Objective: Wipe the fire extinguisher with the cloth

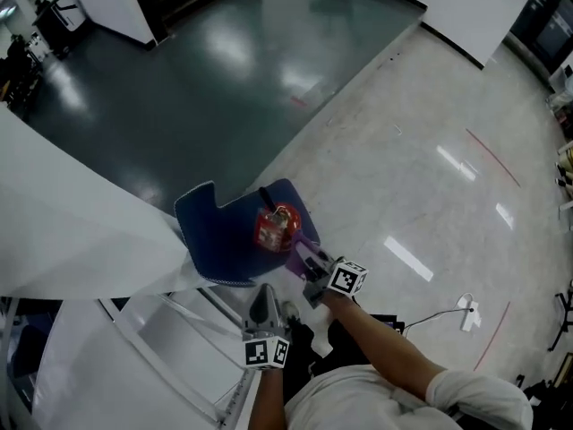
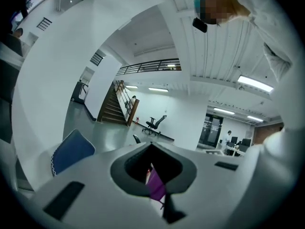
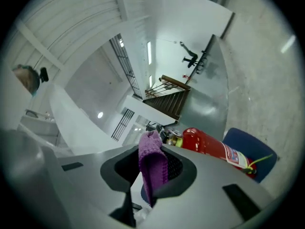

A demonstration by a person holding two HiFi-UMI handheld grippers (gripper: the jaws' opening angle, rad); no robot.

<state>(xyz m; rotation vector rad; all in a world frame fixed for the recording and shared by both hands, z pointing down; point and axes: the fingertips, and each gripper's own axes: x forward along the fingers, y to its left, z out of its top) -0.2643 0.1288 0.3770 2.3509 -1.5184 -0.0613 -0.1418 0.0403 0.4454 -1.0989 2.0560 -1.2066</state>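
Fire extinguisher [image 1: 276, 227] stands on a blue mat [image 1: 219, 231] on the floor [image 1: 403, 177]. Right gripper [image 1: 309, 260], at the extinguisher's 5 o'clock and near it, pinches a purple cloth [image 3: 152, 163] between its jaws. Left gripper [image 1: 266, 305], at the extinguisher's 6 o'clock and farther off, has its jaws pressed together on nothing.

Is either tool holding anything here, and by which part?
The right tool grips the purple cloth by a bunched fold; the left tool holds nothing.
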